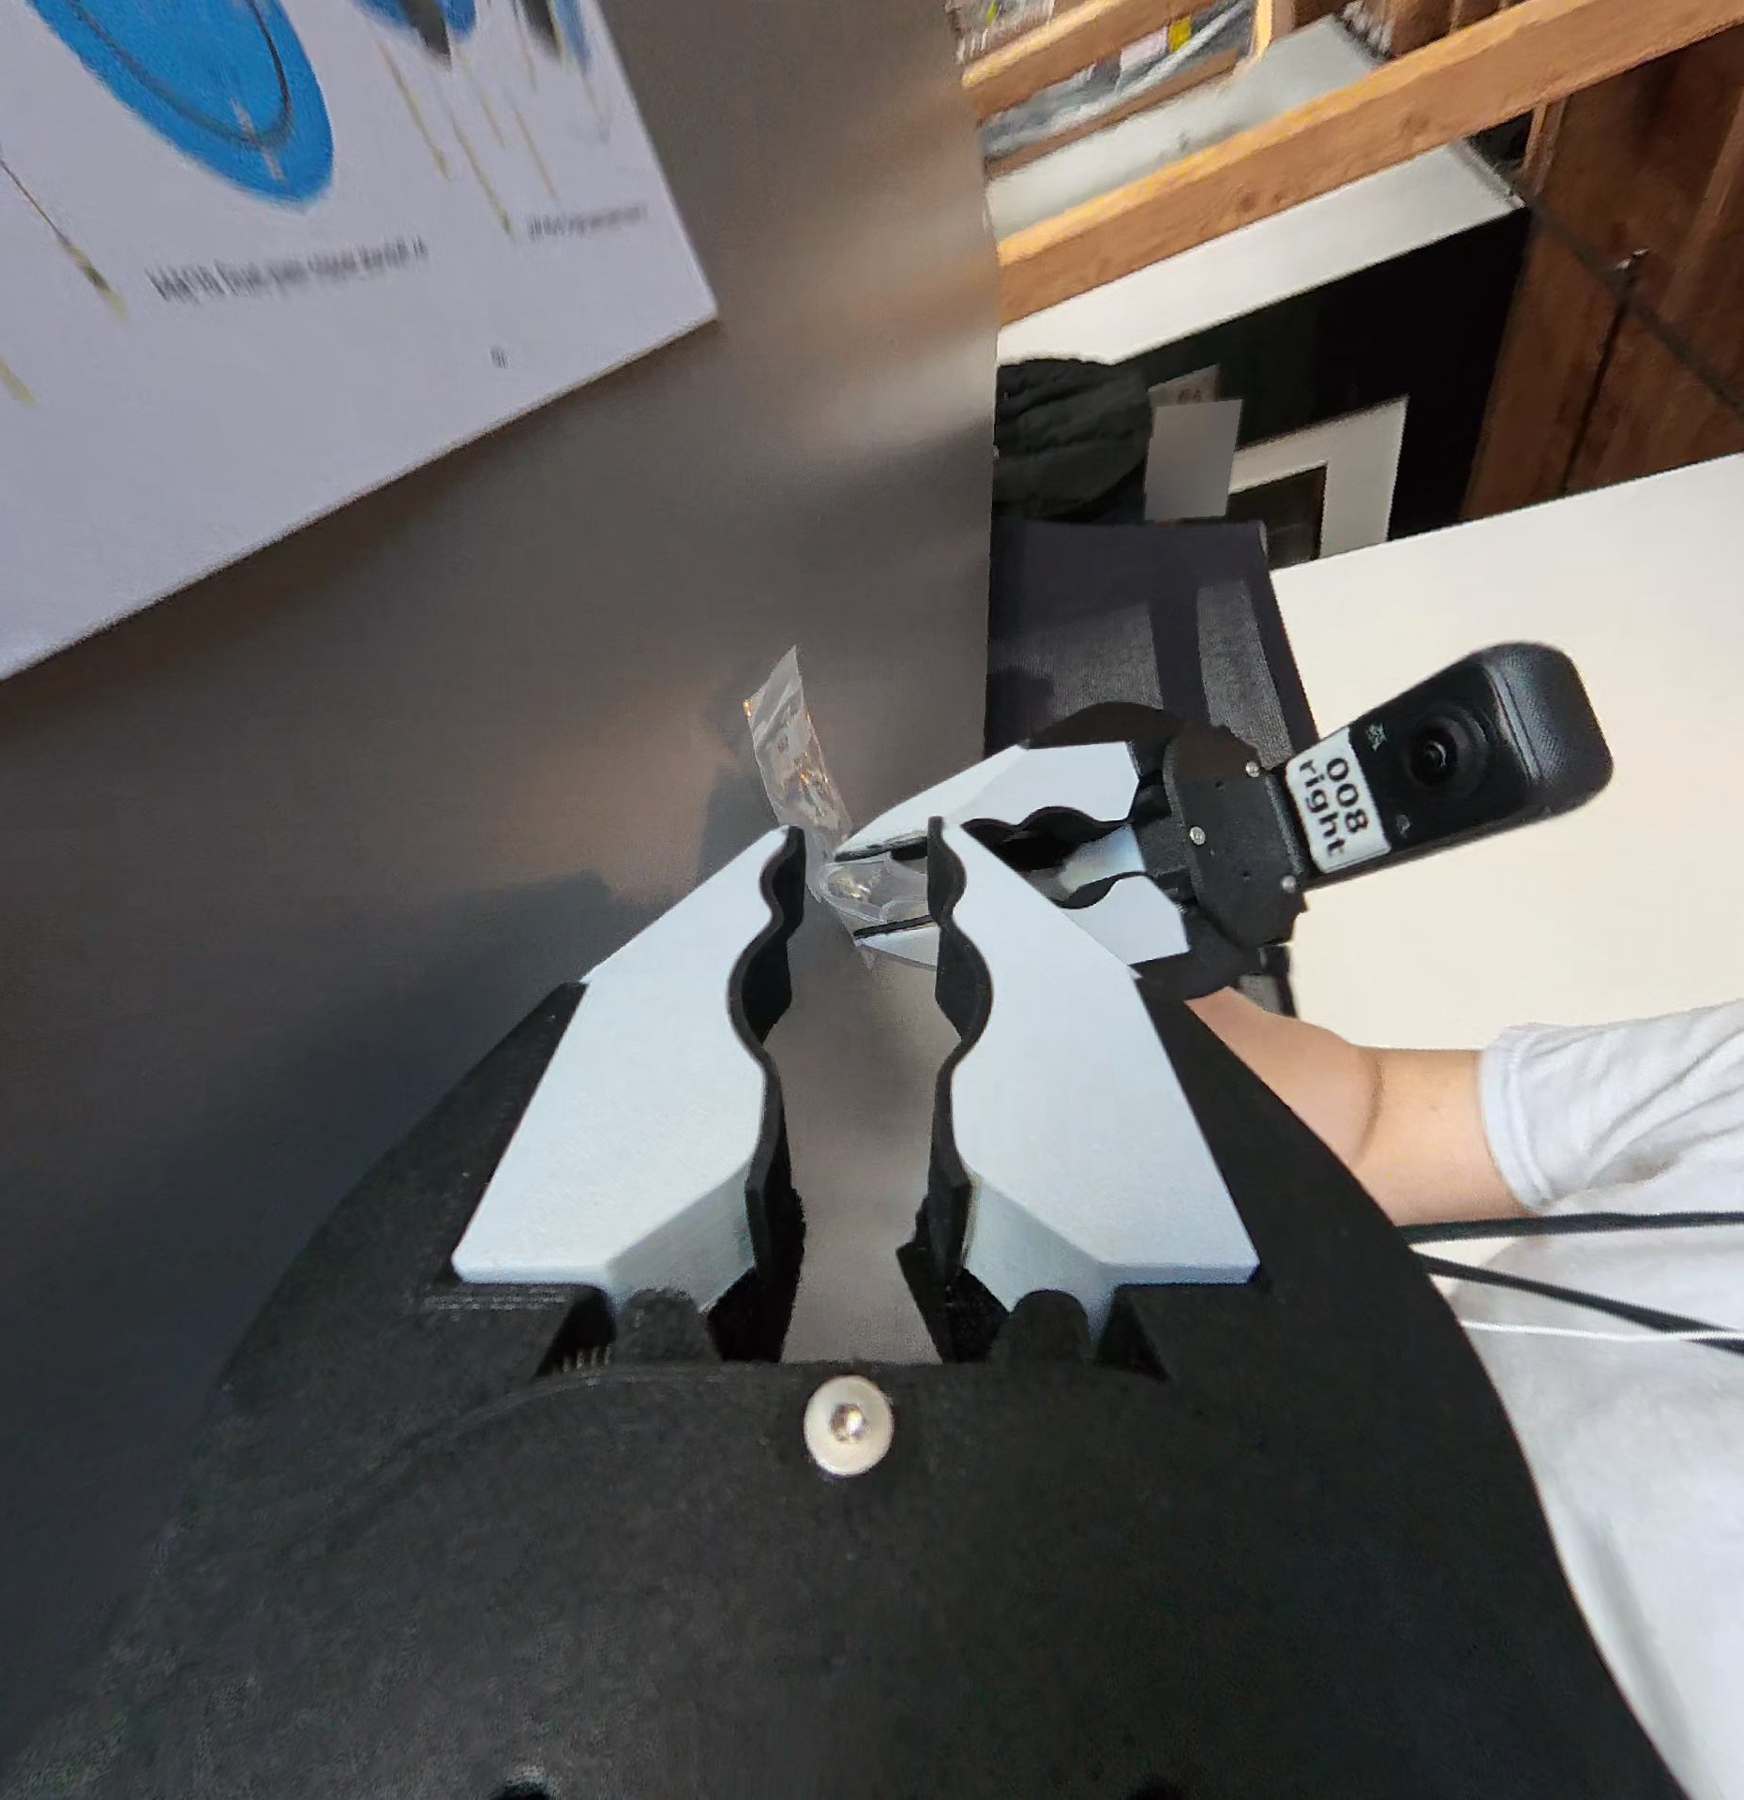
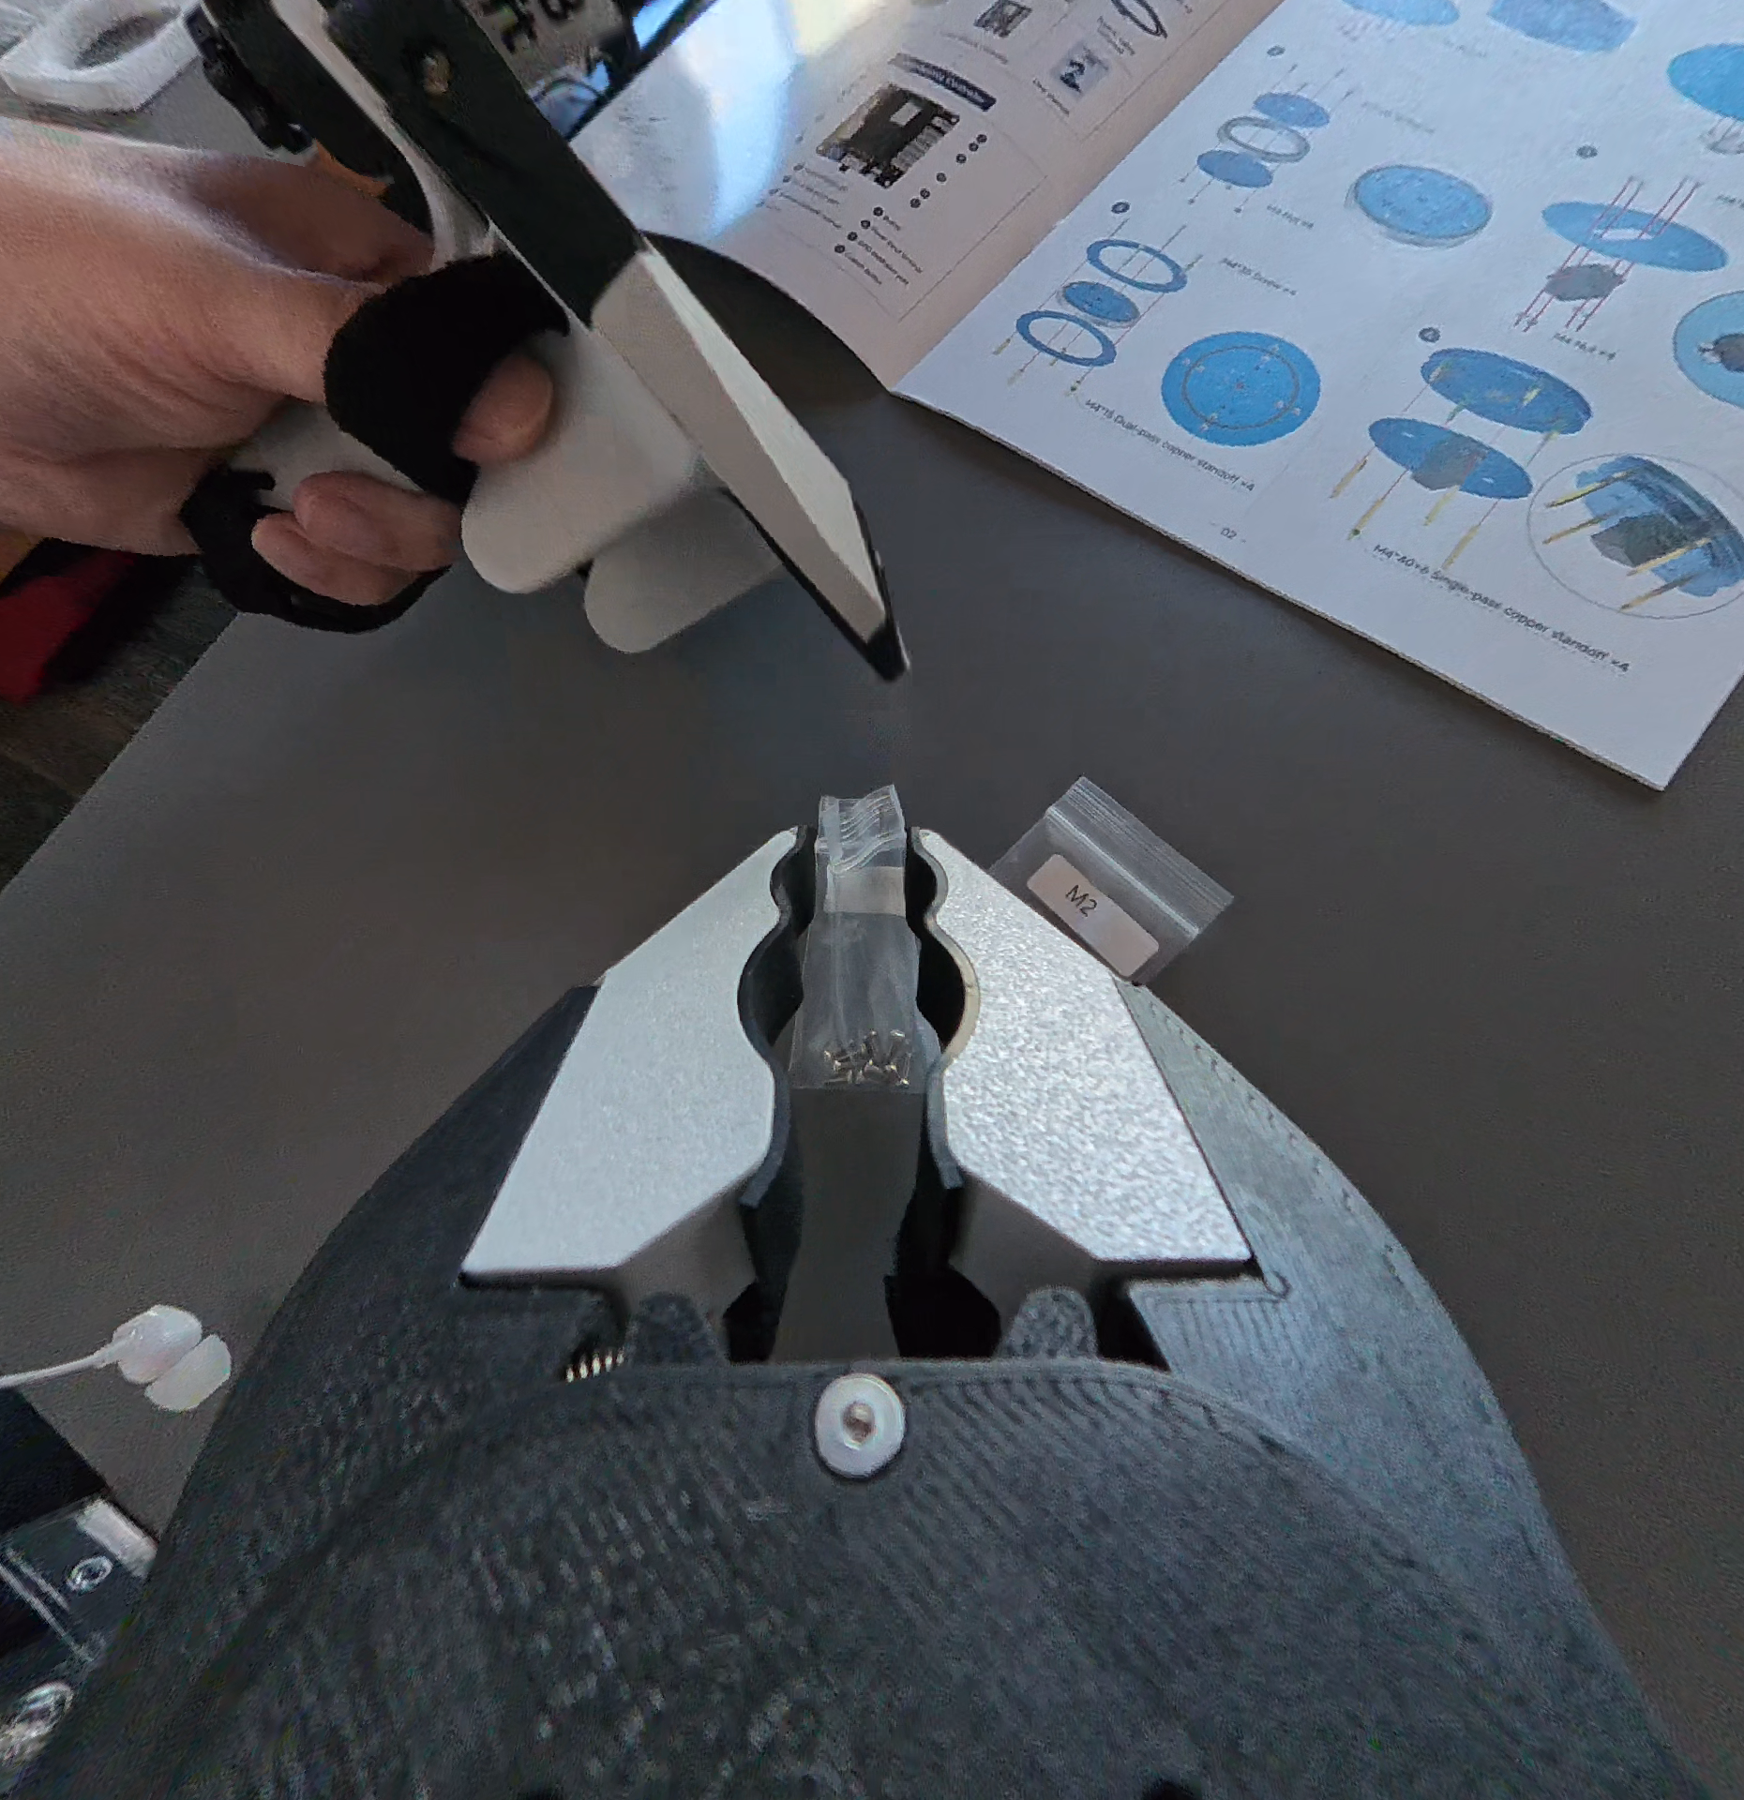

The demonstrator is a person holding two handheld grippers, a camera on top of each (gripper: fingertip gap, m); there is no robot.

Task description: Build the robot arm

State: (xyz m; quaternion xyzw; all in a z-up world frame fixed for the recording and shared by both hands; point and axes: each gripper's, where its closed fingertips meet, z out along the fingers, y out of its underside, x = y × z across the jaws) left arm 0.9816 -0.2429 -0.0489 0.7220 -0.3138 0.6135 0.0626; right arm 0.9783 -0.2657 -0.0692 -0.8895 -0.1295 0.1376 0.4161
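Note:
My right gripper (image 2: 860,838) is shut on a small clear plastic bag (image 2: 853,974) with several tiny metal screws (image 2: 868,1062) in it, held just above the dark grey table (image 2: 1384,1023). In the left wrist view the right gripper (image 1: 853,891) comes in from the right with the bag (image 1: 839,886) at its tips. My left gripper (image 1: 866,838) is open and empty, its tips close to the bag's top edge. From the right wrist view the left gripper (image 2: 883,653) hangs a little above and beyond the bag, apart from it. A second clear labelled bag (image 2: 1112,896) lies on the table beside the right fingers; it also shows in the left wrist view (image 1: 795,750).
A printed instruction sheet (image 2: 1336,341) with blue diagrams lies at the far right of the table, also in the left wrist view (image 1: 264,341). White earbuds (image 2: 172,1354) lie near the table's left edge. A black chair (image 1: 1121,623) and wooden shelves (image 1: 1336,127) stand beyond. The tips of both grippers are at nearly the same place.

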